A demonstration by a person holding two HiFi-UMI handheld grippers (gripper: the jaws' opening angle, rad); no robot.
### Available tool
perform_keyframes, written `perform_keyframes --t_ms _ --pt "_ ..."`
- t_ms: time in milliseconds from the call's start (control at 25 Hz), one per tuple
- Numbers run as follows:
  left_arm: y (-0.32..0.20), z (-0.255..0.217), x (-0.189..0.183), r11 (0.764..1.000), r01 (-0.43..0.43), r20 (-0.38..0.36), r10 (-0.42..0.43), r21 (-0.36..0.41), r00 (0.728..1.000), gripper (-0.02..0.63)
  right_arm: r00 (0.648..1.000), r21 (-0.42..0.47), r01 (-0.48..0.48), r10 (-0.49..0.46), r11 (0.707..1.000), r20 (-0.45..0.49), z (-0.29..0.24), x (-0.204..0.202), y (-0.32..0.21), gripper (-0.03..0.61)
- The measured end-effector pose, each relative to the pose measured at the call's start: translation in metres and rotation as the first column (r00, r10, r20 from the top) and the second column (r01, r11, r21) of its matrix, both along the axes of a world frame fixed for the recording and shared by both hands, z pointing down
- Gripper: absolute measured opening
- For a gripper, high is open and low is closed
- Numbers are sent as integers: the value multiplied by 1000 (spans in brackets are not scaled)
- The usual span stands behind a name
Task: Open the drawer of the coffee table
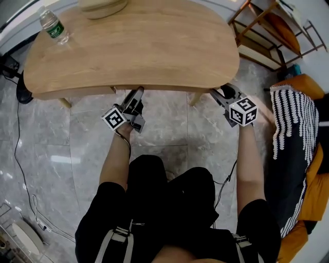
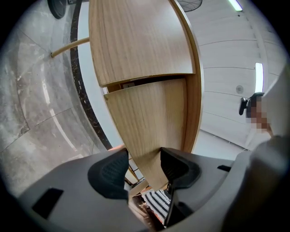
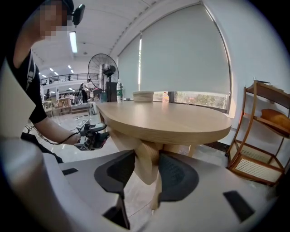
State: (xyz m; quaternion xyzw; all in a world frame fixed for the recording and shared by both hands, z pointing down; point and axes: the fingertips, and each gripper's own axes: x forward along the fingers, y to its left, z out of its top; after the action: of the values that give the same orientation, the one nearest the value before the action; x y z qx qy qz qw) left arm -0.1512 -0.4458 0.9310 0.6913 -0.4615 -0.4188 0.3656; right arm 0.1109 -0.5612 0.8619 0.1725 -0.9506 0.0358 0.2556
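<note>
The oval wooden coffee table (image 1: pixel 133 46) stands in front of me, and both grippers reach under its near edge. In the left gripper view the drawer front (image 2: pixel 145 122) is a wooden panel running down between the jaws. A dark slit separates it from the table's underside (image 2: pixel 136 41). My left gripper (image 2: pixel 142 165) (image 1: pixel 136 97) has both pads against that panel. My right gripper (image 3: pixel 147 165) (image 1: pixel 218 94) grips the drawer's wooden end (image 3: pixel 145 154) just below the tabletop (image 3: pixel 167 120). The left gripper also shows in the right gripper view (image 3: pixel 93 136).
A water bottle (image 1: pixel 54 25) and a bowl (image 1: pixel 103 6) rest on the table's far side. A wooden shelf (image 1: pixel 272 36) and an orange seat with a striped cloth (image 1: pixel 293 123) stand to the right. A cable (image 1: pixel 20 154) trails over the marble floor at left.
</note>
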Motion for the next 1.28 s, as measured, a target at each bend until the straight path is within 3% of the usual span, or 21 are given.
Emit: perform_keyframes --t_ms 320,680,840,1080,1280 --pt "22 -9 11 997 -66 60 64 39 996 225 996 -36 80 -82 996 -41 -2 11 24 160" --pt "41 -9 17 995 -96 84 95 13 992 207 987 -82 115 -123 990 -101 -2 16 43 146" --pt "40 -9 18 994 -108 107 107 6 989 195 981 -65 140 -148 988 -123 -2 16 43 143" --pt "39 -3 17 993 -121 161 119 3 980 188 980 16 192 -191 981 -57 0 15 40 141" --pt "35 -2 19 993 -114 167 111 14 980 176 976 6 213 -212 977 -58 -1 16 35 137"
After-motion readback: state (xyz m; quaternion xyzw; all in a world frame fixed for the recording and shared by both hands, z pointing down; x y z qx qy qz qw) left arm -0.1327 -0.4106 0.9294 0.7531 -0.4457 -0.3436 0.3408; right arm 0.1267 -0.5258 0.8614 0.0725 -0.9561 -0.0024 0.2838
